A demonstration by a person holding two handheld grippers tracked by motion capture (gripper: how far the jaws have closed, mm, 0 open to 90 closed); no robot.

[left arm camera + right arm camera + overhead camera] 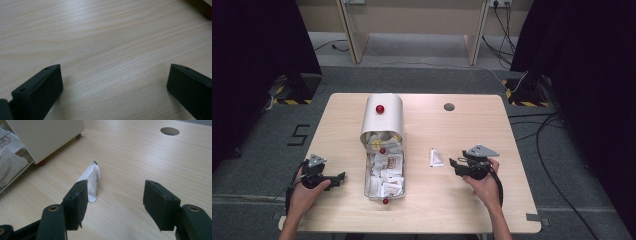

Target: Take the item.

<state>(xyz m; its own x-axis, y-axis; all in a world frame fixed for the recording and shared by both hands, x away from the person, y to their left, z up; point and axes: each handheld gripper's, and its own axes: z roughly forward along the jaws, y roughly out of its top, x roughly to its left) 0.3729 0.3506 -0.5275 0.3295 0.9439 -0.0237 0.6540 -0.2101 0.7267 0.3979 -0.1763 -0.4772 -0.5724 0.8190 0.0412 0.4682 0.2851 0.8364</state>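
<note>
A small white packet (436,158) lies on the wooden table (472,210) just right of a long box (384,172) full of several similar packets; its rounded metal lid (383,117) with a red knob is rolled back. My right gripper (454,164) hovers open just right of the loose packet (91,179), which lies beyond its left jaw, nothing between the jaws. At the table's front left my left gripper (341,177) rests open, over bare wood (112,50).
A round cable hole (449,106) sits at the table's back right. The box stands on small red feet (41,162). Cables run on the floor to the right of the table.
</note>
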